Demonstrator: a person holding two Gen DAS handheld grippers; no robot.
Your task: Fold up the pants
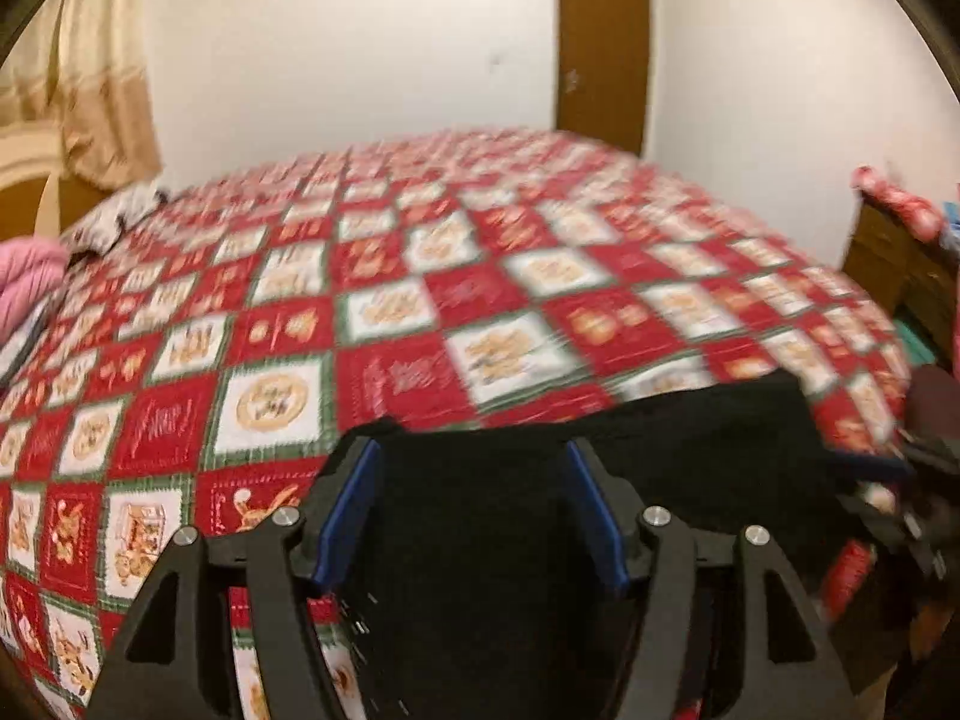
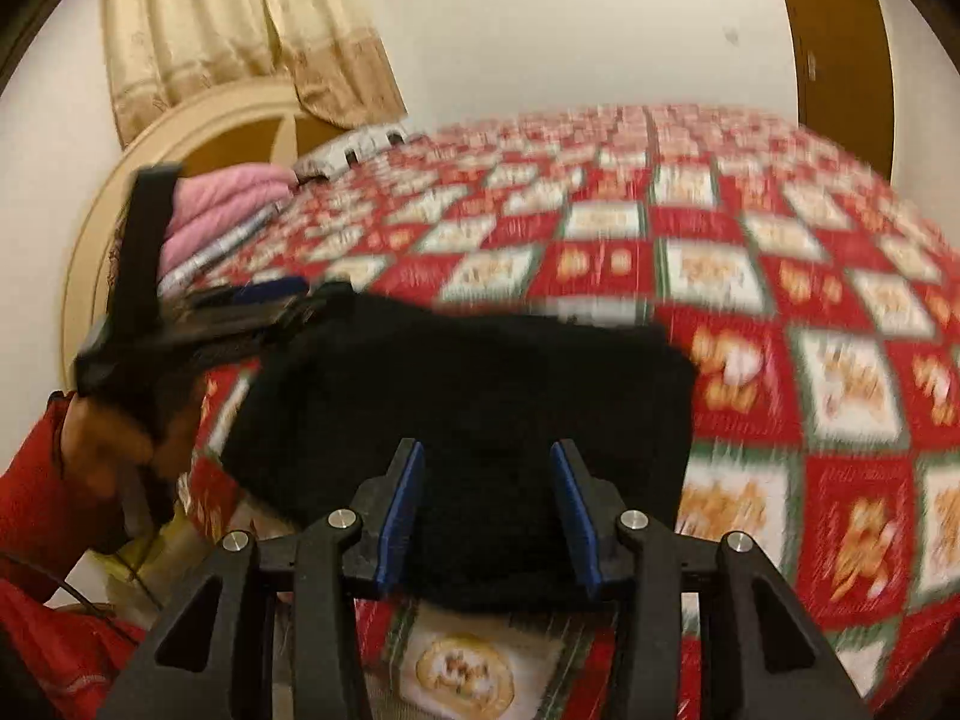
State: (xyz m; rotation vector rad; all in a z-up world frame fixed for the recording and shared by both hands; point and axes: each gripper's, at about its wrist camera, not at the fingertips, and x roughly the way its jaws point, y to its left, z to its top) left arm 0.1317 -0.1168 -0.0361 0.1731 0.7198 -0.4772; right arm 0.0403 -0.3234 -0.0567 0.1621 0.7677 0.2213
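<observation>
A: Biggest first. Your bed quilt [image 1: 420, 276], red and white checks with green borders, fills both views. All of it is motion-blurred.

B: Behind it?

A: White wall [image 1: 360, 42], a brown door [image 1: 603, 54] at 1 o'clock in your left view, cream curtain [image 2: 240, 18] at 11 o'clock in your right view, and a rounded headboard [image 2: 180, 138] under it.

B: Pants?

A: Black pants [image 2: 480, 408] lie bunched as a dark folded slab on the near edge of the quilt, at 6 o'clock in both views. In your left view they [image 1: 600, 480] run from 6 towards 3 o'clock.

B: Other stuff on the bed?

A: Pink folded bedding [image 2: 222, 204] at 10 o'clock near the headboard, with a white patterned pillow [image 2: 360, 147] just past it.

B: Left gripper?

A: Your left gripper [image 1: 474, 510] has its blue-padded fingers [image 1: 354, 510] spread wide, the pants beneath and between them, nothing pinched. From the right view it [image 2: 288, 300] sits at 9 o'clock by the pants' far-left corner; too blurred there to tell contact.

B: Right one?

A: Your right gripper [image 2: 486, 516] is also spread wide over the pants' near edge, fingers [image 2: 402, 516] either side of the fabric, not closed on it. Your red sleeve [image 2: 36, 480] shows at 8 o'clock.
</observation>
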